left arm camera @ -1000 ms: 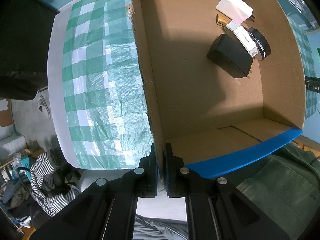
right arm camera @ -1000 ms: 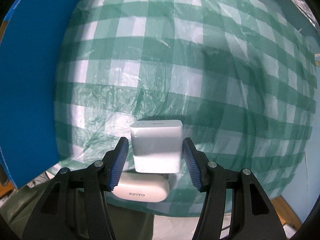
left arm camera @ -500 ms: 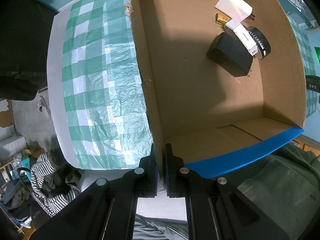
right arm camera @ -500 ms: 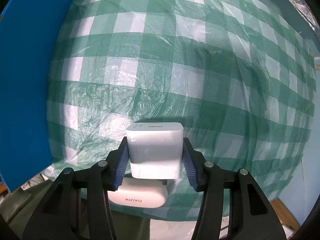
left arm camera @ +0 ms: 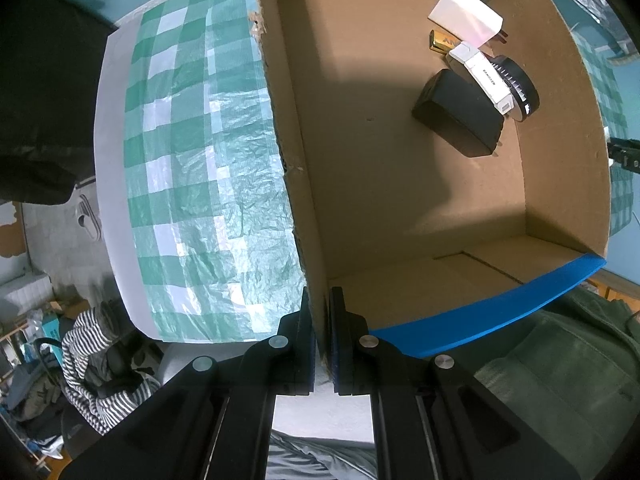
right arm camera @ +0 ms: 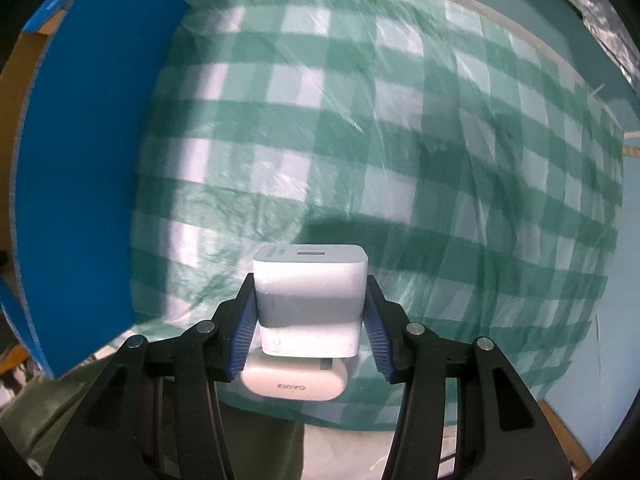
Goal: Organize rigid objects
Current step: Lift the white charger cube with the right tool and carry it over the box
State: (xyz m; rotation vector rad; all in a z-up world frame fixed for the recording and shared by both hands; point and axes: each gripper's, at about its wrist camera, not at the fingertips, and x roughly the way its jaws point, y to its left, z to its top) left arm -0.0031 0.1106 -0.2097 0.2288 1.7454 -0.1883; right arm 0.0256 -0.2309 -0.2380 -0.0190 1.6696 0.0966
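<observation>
the green-checked tablecloth [right arm camera: 400,140] covers the table, and the cardboard box [left arm camera: 400,184] sits on it with its blue outer wall just left of the right gripper's view. the left gripper [left arm camera: 322,340] is clenched on the box's side wall, pinning it. inside, at the far corner, lie a black adapter [left arm camera: 456,120], a white box [left arm camera: 464,18] and other small items. the right gripper [right arm camera: 310,320] has just been closing and now grasps the white charger [right arm camera: 310,292], lifted above the cloth; a white kinyo adapter [right arm camera: 294,382] shows beneath it. the charger's smooth sides could slip from the pads, or it could clip the box rim on the way in.
</observation>
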